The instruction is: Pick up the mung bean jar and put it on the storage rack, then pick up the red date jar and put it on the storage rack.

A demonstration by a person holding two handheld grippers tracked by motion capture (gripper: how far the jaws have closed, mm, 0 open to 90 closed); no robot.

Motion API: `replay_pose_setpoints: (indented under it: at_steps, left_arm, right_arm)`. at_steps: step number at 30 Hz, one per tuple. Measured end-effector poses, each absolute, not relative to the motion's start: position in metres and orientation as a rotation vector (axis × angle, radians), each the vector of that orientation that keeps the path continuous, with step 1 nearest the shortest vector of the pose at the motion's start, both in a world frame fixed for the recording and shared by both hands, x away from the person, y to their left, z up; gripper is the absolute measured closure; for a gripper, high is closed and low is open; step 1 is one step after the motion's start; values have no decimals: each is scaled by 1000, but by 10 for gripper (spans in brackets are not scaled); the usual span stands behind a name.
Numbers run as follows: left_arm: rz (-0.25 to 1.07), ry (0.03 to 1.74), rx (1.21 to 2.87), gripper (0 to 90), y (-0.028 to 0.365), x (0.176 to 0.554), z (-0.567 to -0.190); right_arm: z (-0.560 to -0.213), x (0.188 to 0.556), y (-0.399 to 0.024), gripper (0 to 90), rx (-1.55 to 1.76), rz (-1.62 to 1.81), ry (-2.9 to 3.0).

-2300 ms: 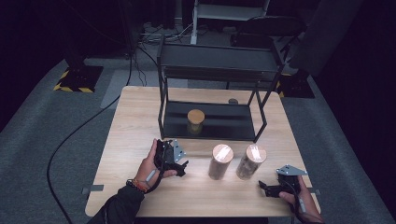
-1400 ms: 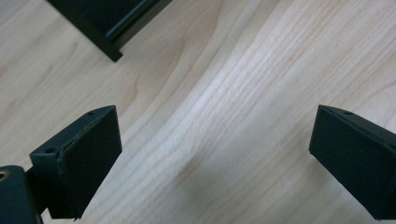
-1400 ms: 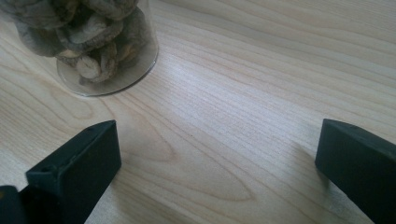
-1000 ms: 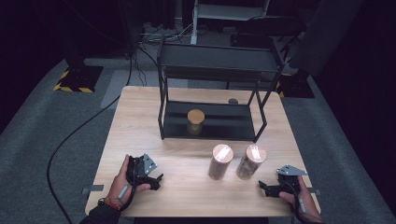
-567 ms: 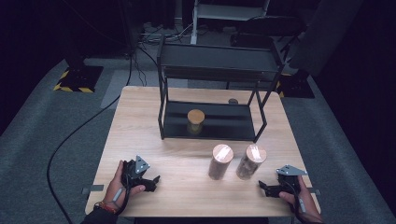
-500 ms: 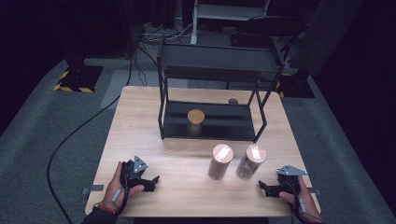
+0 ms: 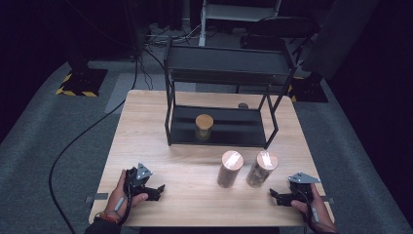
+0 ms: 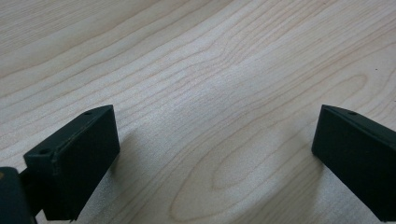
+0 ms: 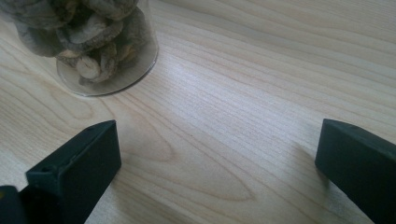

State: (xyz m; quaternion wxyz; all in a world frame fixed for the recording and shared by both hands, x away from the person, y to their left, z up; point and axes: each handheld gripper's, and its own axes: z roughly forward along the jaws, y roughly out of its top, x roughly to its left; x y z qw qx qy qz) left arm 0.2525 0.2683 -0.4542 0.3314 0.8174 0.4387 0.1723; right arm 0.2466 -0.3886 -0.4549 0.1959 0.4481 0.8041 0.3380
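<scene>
Left gripper (image 7: pixel 157 189) fingers spread wide, just been opening, nothing held, bare surface (image 7: pixel 195 195) between. Right gripper (image 7: pixel 275 196) fingers wide, empty, jar (image 9: pixel 93 42) upper left.

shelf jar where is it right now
In the high view, the small jar stands on the black rack's bottom shelf, left of centre, behind the two taller jars on the table.
</scene>
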Motion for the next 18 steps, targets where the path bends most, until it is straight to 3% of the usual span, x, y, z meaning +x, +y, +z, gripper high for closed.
replay_pose_setpoints:
  at_steps: [18]
  left_arm:
    - [449, 1144, 2138, 4, 269, 253, -454]
  right_arm:
    - [-455, 246, -388, 0, 1259, 945, 2249]
